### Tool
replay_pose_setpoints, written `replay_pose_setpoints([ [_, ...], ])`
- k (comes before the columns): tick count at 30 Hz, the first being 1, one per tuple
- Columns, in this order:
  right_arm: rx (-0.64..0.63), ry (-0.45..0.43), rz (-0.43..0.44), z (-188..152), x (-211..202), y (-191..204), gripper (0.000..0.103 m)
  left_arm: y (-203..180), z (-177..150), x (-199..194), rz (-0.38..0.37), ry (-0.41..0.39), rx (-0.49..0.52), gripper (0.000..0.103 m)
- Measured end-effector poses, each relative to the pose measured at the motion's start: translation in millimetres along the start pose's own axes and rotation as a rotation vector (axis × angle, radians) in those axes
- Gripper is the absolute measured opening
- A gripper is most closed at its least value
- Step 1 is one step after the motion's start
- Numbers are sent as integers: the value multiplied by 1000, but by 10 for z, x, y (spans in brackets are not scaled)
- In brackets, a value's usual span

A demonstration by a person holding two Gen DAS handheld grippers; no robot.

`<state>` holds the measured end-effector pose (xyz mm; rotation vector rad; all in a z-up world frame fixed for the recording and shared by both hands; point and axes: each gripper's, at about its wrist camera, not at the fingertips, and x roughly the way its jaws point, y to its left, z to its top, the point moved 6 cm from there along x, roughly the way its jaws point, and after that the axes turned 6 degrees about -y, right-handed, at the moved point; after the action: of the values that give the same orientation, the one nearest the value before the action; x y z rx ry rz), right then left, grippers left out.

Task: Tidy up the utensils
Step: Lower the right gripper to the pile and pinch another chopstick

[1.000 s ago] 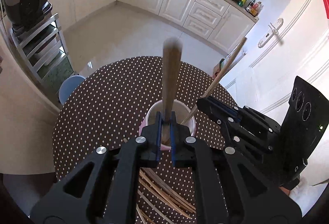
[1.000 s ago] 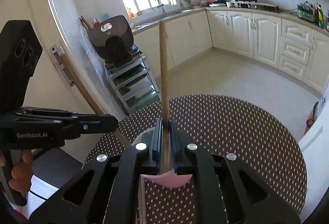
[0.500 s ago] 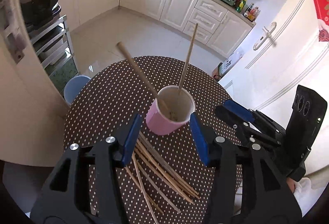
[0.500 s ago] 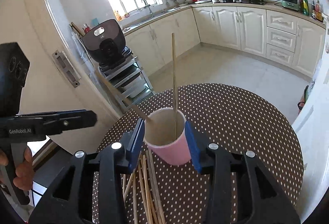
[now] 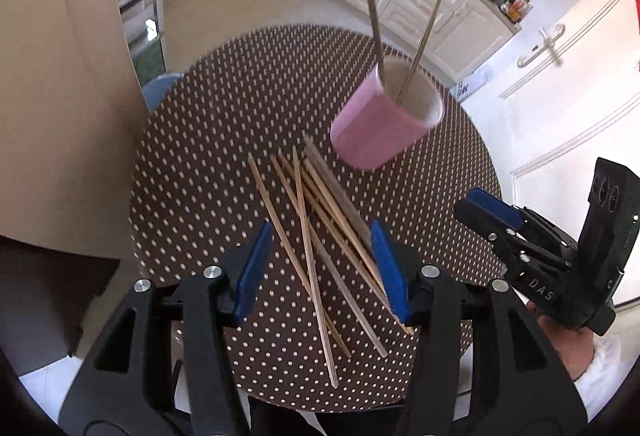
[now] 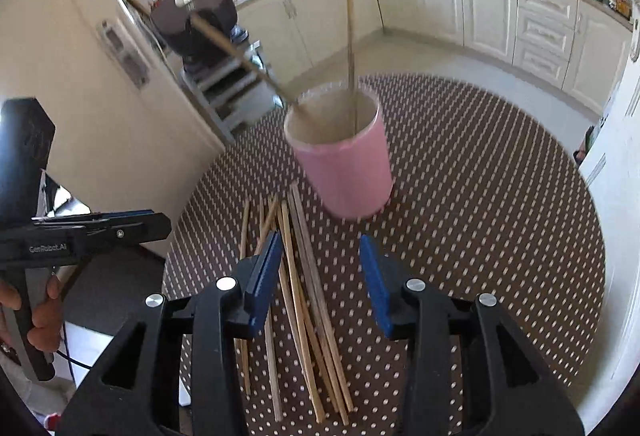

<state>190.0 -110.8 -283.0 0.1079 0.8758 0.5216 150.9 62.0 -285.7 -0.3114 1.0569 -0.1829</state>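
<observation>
Now both chopsticks (image 5: 372, 7) stand released in the cup (image 5: 386, 119), left gripper (image 5: 322, 272) and right gripper (image 6: 318, 280) gaping empty.

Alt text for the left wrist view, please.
Open left gripper hangs over loose chopsticks scattered on a dotted round table. Beyond them, a pink cup holds two chopsticks; the right gripper is at right.

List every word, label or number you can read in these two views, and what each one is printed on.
"GenRobot.AI": on the side of the left tool, seen in the right wrist view.
"DAS": on the body of the right tool, seen in the left wrist view.
Labels on the bottles on the counter: too small to read.
Red sign at the frame edge: cut off, unreadable.
</observation>
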Motion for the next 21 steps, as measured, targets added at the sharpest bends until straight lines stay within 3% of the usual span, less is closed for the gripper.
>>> replay_pose_setpoints([
  [4, -9, 61, 6, -132, 152, 45, 39, 18, -105, 193, 1, 43, 1, 51],
  [9, -15, 113, 9, -212, 279, 29, 39, 10, -143, 539, 23, 109, 13, 35],
  [13, -9, 150, 4, -237, 389, -27, 39, -4, -131, 762, 31, 144, 6, 33],
  [21, -26, 225, 16, -213, 654, -89, 39, 62, -91, 1076, 57, 209, -6, 16],
])
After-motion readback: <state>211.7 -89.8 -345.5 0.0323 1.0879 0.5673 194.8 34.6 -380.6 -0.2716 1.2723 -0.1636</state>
